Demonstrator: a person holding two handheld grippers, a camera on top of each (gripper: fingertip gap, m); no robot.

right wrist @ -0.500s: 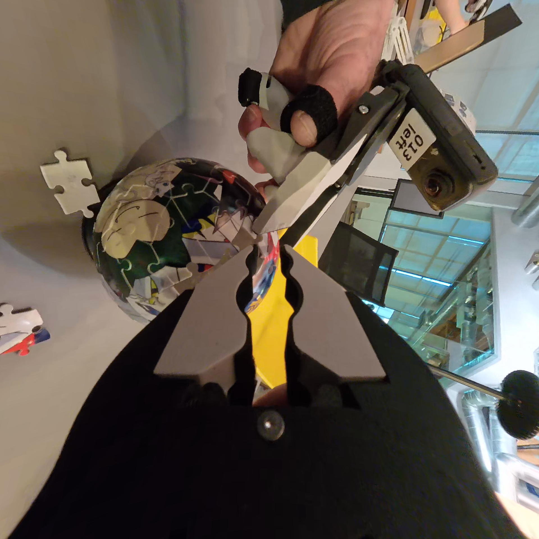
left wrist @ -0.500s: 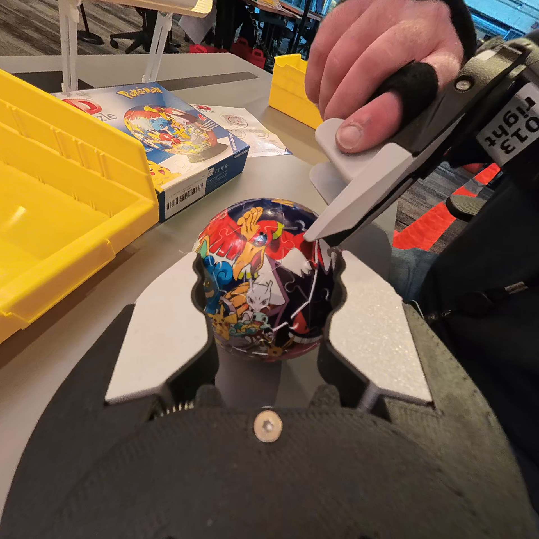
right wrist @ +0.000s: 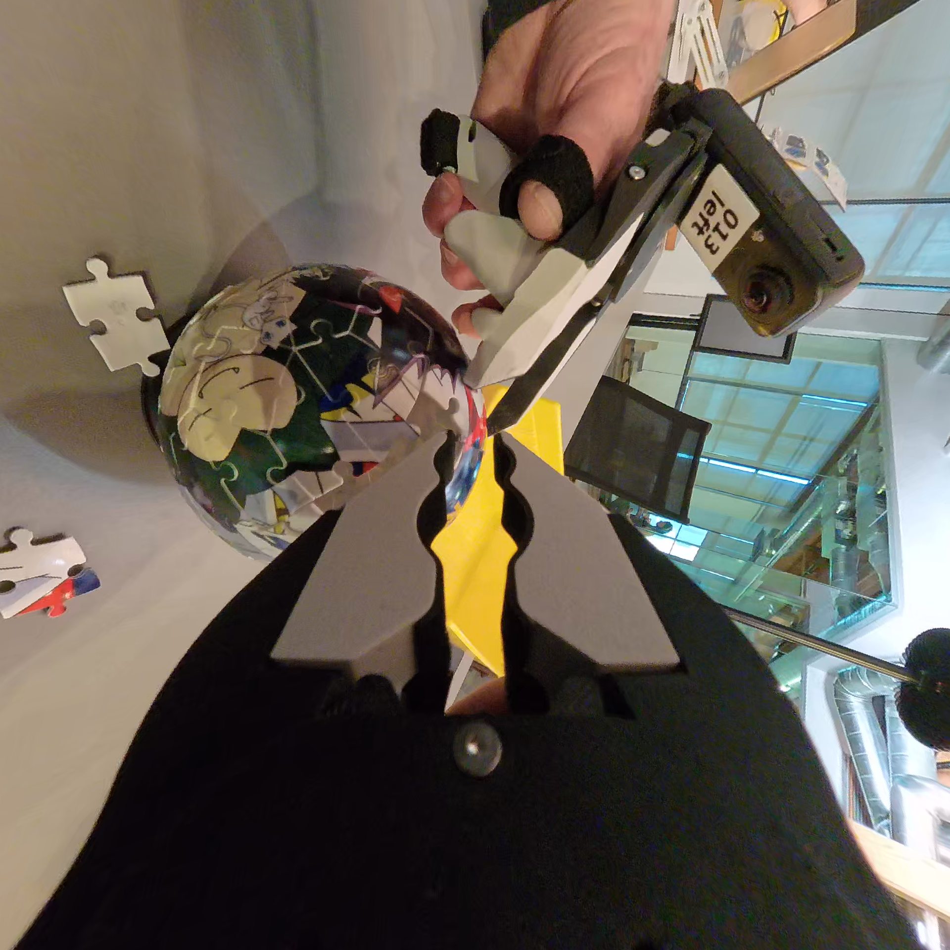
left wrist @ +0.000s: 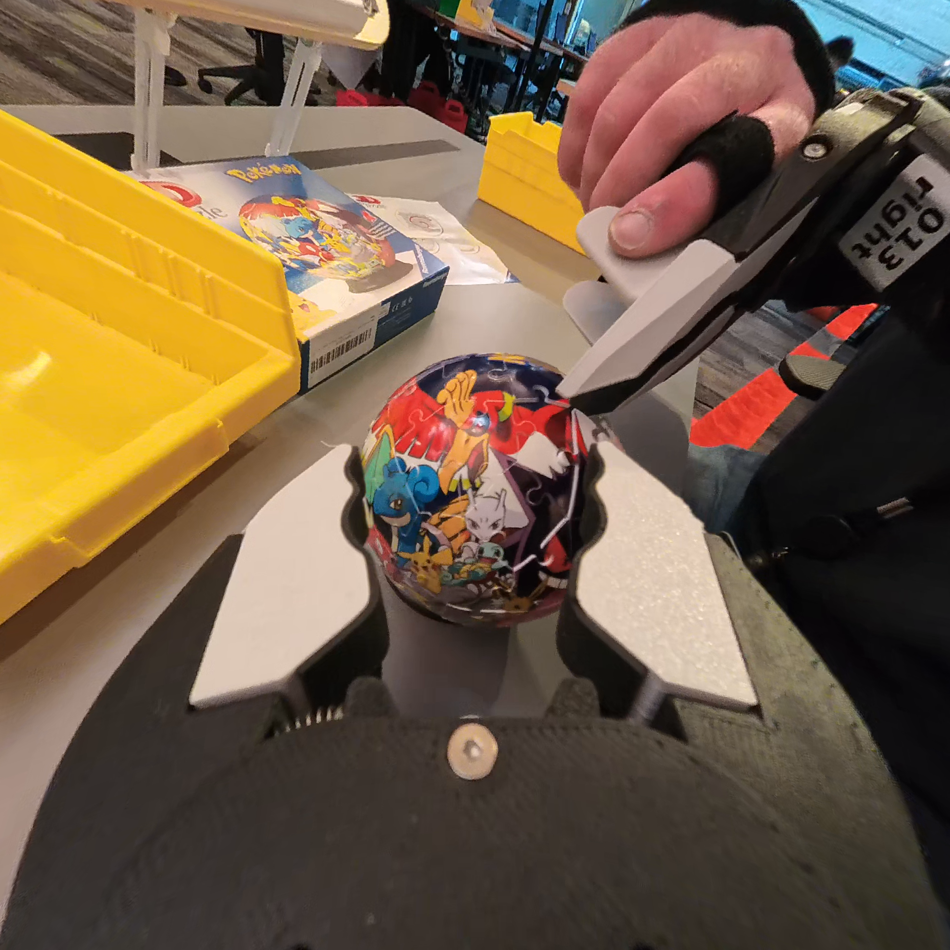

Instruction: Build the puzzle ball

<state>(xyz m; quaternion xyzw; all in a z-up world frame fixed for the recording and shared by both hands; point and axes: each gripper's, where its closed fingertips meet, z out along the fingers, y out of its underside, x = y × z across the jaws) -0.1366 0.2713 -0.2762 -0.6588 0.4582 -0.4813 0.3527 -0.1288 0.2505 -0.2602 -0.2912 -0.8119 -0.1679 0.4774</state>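
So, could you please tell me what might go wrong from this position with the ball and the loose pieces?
The left gripper straddles the colourful round puzzle ball; squeezing hard might pop its seams. The right gripper presses its tips near the top, which could roll the ball off its dark stand. The white loose piece beside it might get knocked away.

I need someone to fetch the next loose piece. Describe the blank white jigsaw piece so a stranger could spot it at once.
Start at the puzzle ball on the grey table in the right wrist view. The blank white jigsaw piece lies on the table against the ball's dark base. Its visible face is plain white, whereas the other loose piece farther from the ball carries red and blue print.
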